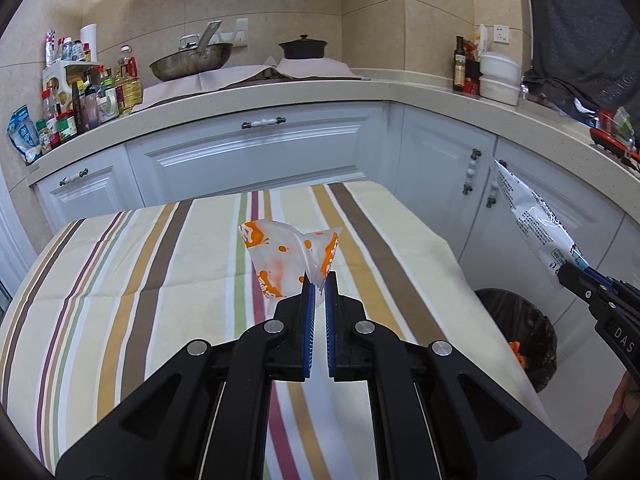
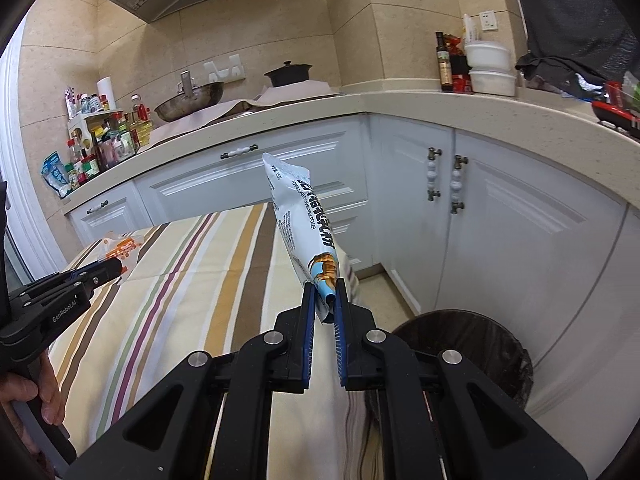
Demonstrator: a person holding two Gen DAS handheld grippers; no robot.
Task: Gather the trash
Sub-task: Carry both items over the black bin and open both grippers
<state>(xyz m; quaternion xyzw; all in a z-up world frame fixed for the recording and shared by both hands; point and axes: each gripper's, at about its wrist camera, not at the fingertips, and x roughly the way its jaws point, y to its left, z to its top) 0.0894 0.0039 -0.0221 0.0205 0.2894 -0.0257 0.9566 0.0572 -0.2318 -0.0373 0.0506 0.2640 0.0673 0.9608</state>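
My left gripper (image 1: pixel 319 280) is shut on a clear orange-printed wrapper (image 1: pixel 286 258) and holds it above the striped tablecloth (image 1: pixel 140 272). My right gripper (image 2: pixel 324 288) is shut on the bottom end of a long white and blue snack packet (image 2: pixel 306 224), which stands upward from the fingers. The right gripper holds it beyond the table's right edge, above a black-lined trash bin (image 2: pixel 480 344). The bin also shows in the left wrist view (image 1: pixel 520 332), with orange scraps inside. The packet shows there too (image 1: pixel 532 220), and the orange wrapper shows in the right wrist view (image 2: pixel 120 250).
White cabinets (image 2: pixel 500 216) stand under an L-shaped counter (image 1: pixel 320 92). The counter carries a wok (image 1: pixel 192 62), a black pot (image 1: pixel 303 48), condiment bottles (image 1: pixel 80 100) at left, and white bowls (image 1: pixel 498 76) at right. The bin stands on the floor between table and cabinets.
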